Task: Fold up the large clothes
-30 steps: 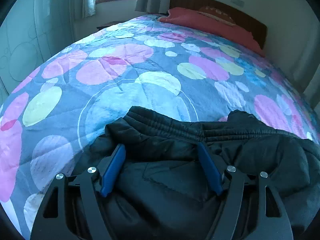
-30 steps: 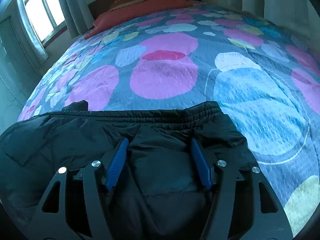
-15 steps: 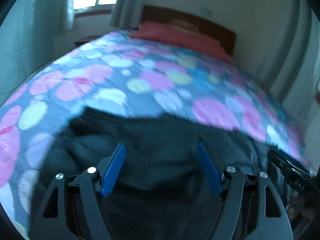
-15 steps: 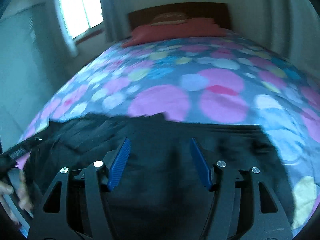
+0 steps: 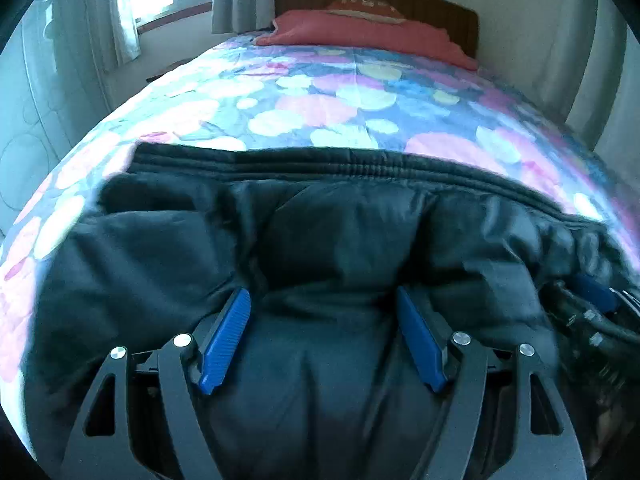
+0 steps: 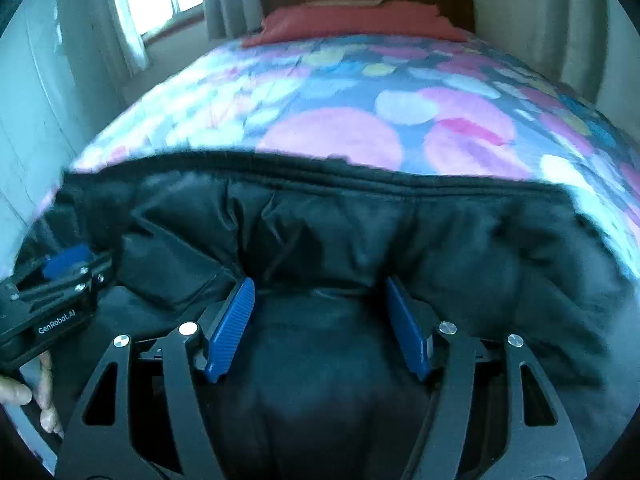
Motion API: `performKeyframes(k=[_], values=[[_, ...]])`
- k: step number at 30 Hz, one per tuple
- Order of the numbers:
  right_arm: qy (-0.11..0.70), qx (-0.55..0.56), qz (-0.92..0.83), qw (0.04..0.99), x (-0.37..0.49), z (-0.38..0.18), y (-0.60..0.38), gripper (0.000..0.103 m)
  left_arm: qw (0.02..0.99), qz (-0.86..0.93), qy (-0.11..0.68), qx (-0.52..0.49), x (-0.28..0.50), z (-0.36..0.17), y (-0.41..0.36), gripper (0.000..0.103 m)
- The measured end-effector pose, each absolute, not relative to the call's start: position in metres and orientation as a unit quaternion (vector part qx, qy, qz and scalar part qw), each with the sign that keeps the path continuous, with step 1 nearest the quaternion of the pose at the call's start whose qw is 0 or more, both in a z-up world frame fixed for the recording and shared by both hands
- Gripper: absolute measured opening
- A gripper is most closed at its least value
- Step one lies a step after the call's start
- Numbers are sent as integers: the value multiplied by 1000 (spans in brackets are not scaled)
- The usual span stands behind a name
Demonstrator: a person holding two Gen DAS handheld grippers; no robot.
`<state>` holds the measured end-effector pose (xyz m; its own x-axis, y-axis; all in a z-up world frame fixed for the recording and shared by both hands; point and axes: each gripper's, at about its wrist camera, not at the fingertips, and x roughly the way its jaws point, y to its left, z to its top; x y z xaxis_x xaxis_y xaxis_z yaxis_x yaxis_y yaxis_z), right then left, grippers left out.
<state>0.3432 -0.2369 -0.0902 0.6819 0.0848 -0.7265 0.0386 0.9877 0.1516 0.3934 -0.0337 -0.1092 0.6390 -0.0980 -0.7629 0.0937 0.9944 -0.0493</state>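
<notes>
Our left gripper [image 5: 324, 316] has its blue fingers spread wide with a puffy bulge of the black padded jacket [image 5: 320, 240] swelling up between them; the pads [image 5: 224, 336] do not look pinched together, so we read it as open and pressing into or resting on the cloth, not clamping it. Our right gripper [image 6: 320, 308] stands the same way, fingers apart, with jacket [image 6: 340, 240] fabric mounded between them. The edges of both views are blurred, so we cannot be sure whether a thin layer is caught lower down out of sight.

The jacket lies on the near end of the bed's spotted quilt [image 5: 340, 92], directly under and ahead of both grippers. Its long axis runs left to right across both views, and its ribbed hem [image 5: 360, 166] forms the far edge. The grippers sit side by side along that axis, each appearing at the border of the other's view, so neither is clearly nearer; the left one covers the left stretch, the right one the right. Any coming fold would, we judge, turn about that crosswise line.

On the body of the left gripper, seen from the right wrist, we can read "GenRobot.AI" [image 6: 56, 326]. A red pillow [image 5: 360, 32] lies at the headboard.
</notes>
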Motion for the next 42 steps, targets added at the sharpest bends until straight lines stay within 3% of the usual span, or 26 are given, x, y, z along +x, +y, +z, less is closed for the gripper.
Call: performKeyframes(k=[4, 8, 14, 18, 20, 24, 29, 30, 31, 32, 35, 37, 42], values=[[388, 48, -69, 918, 328, -84, -268, 66, 924, -34, 381, -17, 376, -98, -11, 73], [418, 65, -78, 903, 337, -125, -286, 67, 910, -26, 414, 6, 392, -129, -16, 73], [408, 87, -71, 906, 311, -99, -296, 68, 903, -41, 427, -16, 375, -107, 0, 73], [372, 131, -95, 914, 248, -76, -328, 82, 918, -8, 393, -45, 323, -85, 51, 76], [373, 140, -118, 909, 221, -77, -342, 84, 922, 33, 379, -70, 292, -80, 82, 82], [390, 198, -145, 887, 183, -102, -370, 85, 902, 86, 398, -141, 248, -101, 130, 84], [398, 309, -109, 857, 177, -135, -376, 85, 856, 33, 419, -301, 242, -139, 146, 86], [395, 309, -110, 858, 178, -135, -372, 81, 856, 26, 415, -307, 245, -139, 143, 86], [397, 318, -99, 856, 181, -137, -370, 61, 859, 20, 413, -301, 249, -138, 139, 83], [397, 323, -103, 853, 181, -136, -368, 58, 862, 19, 412, -294, 251, -137, 135, 61], [392, 328, -95, 855, 178, -130, -364, 35, 860, 16, 413, -298, 253, -136, 128, 34], [389, 327, -87, 857, 173, -124, -362, 28, 863, 11, 408, -298, 249, -130, 127, 27], [386, 325, -83, 859, 143, -114, -362, 25, 870, 8, 405, -282, 229, -118, 132, 23]])
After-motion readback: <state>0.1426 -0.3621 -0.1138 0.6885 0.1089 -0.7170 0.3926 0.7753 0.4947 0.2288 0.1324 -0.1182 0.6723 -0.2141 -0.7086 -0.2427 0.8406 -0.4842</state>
